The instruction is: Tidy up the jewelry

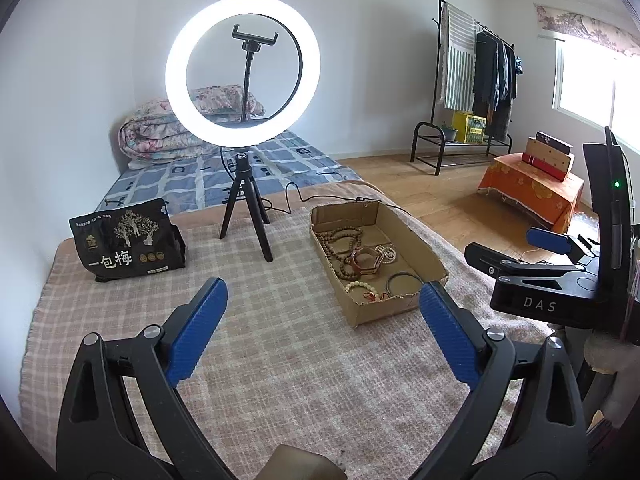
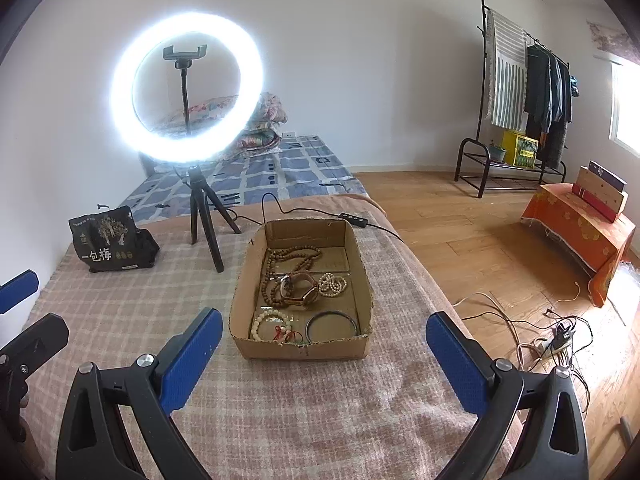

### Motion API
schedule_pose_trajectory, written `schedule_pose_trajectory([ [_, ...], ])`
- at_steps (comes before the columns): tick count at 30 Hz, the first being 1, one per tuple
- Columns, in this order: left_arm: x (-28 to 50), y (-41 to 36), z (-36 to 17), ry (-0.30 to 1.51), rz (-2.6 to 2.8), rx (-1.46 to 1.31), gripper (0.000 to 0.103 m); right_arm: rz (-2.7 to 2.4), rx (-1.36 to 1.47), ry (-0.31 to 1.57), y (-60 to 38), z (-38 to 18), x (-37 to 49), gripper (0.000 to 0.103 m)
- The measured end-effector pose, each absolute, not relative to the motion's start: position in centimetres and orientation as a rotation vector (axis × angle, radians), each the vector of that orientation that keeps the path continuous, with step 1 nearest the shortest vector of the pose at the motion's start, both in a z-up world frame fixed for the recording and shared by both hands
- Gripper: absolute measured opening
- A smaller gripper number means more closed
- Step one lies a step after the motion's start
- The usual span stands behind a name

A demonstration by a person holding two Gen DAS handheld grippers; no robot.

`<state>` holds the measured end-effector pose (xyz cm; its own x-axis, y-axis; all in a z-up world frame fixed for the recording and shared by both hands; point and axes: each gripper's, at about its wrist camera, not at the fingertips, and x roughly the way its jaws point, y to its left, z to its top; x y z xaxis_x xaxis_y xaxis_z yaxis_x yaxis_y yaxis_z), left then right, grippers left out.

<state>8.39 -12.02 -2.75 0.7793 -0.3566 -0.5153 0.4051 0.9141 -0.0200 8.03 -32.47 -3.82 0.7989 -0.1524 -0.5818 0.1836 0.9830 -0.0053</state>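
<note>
Left gripper (image 1: 323, 304) nearest the lens in the left wrist view: jaws spread wide, nothing between them, only the pink checked blanket (image 1: 280, 360) below. Right gripper (image 2: 324, 334) in the right wrist view: jaws also wide apart, empty, hovering over the same blanket, just short of the cardboard box (image 2: 300, 346). Neither gripper touches anything. The right gripper also shows side-on at the right edge of the left wrist view, the left one at the left edge of the right wrist view.

Cardboard box sits on the blanket-covered desk, open top, torn front rim. All the jewelry is inside it. Front row: pale bead bracelet (image 2: 272, 322) with a red string, on the left; dark bangle (image 2: 331, 326) on the right, apart from each other. Middle: wristwatch (image 2: 298, 290) with a brownish strap, lying over a long brown bead necklace (image 2: 280, 264) that runs toward the back wall of the box. White bead string (image 2: 333, 284) just right of the watch.

Further back on the desk, left: black snack bag (image 2: 110, 246) with Chinese print, standing. Beside it a small black tripod (image 2: 206, 216) carrying a lit ring light (image 2: 120, 80) with an empty phone clamp (image 2: 185, 54). Its cable with an inline switch (image 2: 351, 216) runs behind the box.

Beyond: bed with a blue patterned sheet (image 2: 280, 168) and folded floral quilt (image 2: 264, 120). Wood floor, clothes rack (image 2: 536, 92), orange-covered stand (image 2: 580, 224) with boxes on it, tangled cables (image 2: 560, 340) on the floor.
</note>
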Motion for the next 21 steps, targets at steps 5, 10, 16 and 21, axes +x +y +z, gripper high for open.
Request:
schedule_pose_trajectory([
  [5, 8.82, -12.08, -3.11, 0.571, -0.371, 0.114, 0.101, -0.192, 0.07, 0.622, -32.68, -4.08, 8.1, 0.103],
  [10, 8.86, -12.03, -3.37, 0.575, -0.347, 0.124, 0.101, -0.199, 0.057, 0.629, -32.31, -4.36, 8.41, 0.103],
  [16, 8.99, -11.88, -3.45, 0.586, -0.323, 0.131, 0.102, -0.194, 0.048, 0.636, -31.99, -4.49, 8.69, 0.103],
  [21, 9.17, -11.65, -3.49, 0.591, -0.303, 0.132, 0.102, -0.188, 0.042, 0.641, -31.69, -4.72, 8.87, 0.103],
])
